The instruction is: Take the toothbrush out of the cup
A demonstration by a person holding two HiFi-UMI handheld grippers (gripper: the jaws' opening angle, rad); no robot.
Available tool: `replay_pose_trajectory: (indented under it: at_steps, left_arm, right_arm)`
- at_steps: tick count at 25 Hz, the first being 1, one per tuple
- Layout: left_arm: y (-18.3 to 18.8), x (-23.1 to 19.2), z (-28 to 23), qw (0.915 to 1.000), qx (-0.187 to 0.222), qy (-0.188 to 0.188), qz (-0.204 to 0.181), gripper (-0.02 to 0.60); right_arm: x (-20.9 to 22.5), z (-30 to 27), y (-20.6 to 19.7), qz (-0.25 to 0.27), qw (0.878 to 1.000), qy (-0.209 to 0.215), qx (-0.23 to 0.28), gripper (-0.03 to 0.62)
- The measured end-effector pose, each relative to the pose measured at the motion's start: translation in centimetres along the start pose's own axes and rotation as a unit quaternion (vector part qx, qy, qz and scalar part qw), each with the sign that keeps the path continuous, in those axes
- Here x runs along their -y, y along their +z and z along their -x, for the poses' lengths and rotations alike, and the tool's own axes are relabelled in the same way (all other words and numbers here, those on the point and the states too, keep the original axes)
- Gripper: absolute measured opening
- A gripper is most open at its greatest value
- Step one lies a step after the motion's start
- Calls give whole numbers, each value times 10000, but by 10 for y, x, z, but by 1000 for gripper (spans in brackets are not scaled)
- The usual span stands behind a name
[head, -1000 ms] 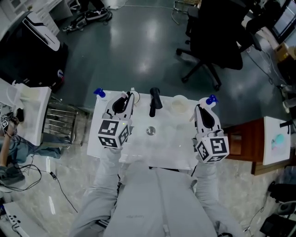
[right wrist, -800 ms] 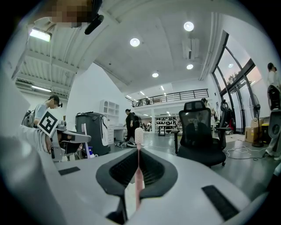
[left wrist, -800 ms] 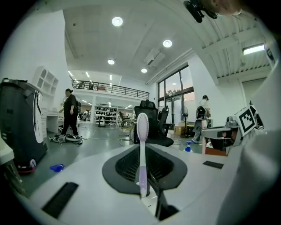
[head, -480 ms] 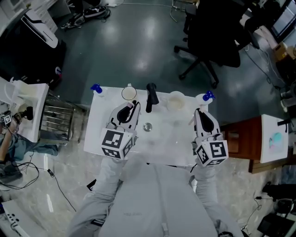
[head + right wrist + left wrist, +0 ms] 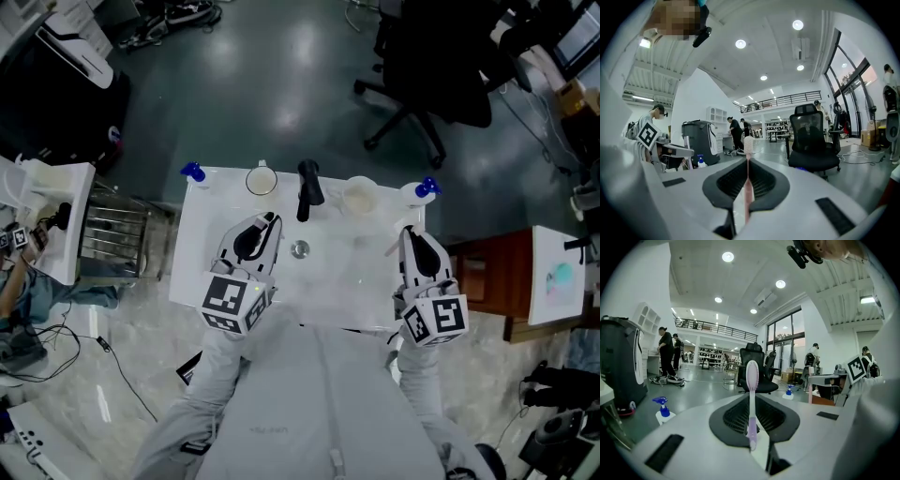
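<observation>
The left hand-held gripper [image 5: 270,221] is clenched on a purple toothbrush [image 5: 751,394]. The jaws are nearly together, and the brush stands upright between the dark pads with its head at the top of the left gripper view. The right hand-held gripper [image 5: 406,232] is clamped the same way on a pink toothbrush [image 5: 747,183], whose thin handle rises straight up between jaws that are almost closed.

In the head view both grippers sit over the white table [image 5: 347,281], the left one at centre left of the frame and the right one at centre right. The cup [image 5: 262,180] stands at the table's upper edge, just above the left gripper's tips and apart from them. A second pale cup [image 5: 359,195] stands further right along that edge.
</observation>
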State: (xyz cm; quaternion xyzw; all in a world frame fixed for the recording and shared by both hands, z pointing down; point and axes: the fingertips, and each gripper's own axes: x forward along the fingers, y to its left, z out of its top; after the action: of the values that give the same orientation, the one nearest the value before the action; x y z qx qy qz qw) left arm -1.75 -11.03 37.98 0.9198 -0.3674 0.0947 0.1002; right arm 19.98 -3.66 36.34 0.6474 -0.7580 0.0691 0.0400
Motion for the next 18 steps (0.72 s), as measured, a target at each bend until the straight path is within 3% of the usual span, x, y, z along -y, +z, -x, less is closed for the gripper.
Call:
replay_pose_trajectory:
  at_steps: [18]
  left_arm:
    - [-6,-7,9,9999,-12,-18,140,54]
  right_arm:
    - [-4,-2,1,-225,9996,-112,145,28]
